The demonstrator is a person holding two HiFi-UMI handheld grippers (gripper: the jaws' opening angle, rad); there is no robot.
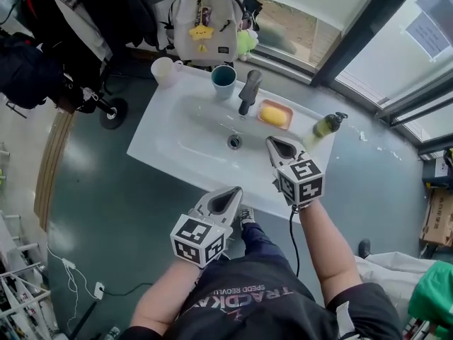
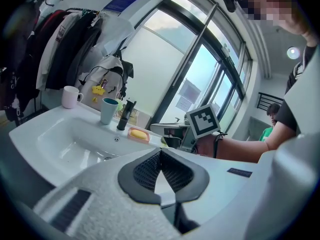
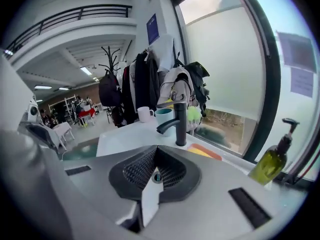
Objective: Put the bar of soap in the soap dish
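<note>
Sink (image 1: 166, 144) rundown, left to right along the back edge: one pink mug (image 1: 164, 70), one teal cup (image 1: 224, 77), one black faucet (image 1: 248, 91), one orange soap dish (image 1: 259, 119), and one green pump bottle (image 1: 328, 125) out at the right corner. So that's two drinking things and one of everything else. There's also one drain (image 1: 234, 142) in the bowl, just in front of the faucet.

Soap-wise there's one yellow bar (image 1: 274, 115), and it's lying in the orange soap dish, just right of the faucet's base.

Behind the sink hangs one pale backpack (image 1: 205, 20) with a yellow charm on it, with dark coats (image 1: 106, 9) to its left.

Then my two claws. My left claw (image 1: 237, 190) hovers at the near edge of the sink, jaws pressed together tip to tip, nothing pinched. My right claw (image 1: 270, 141) hangs over the front right part of the bowl, pointing toward the dish but clear of it. Its jaws are closed all the way too, and it's empty. Neither claw touches the soap.
</note>
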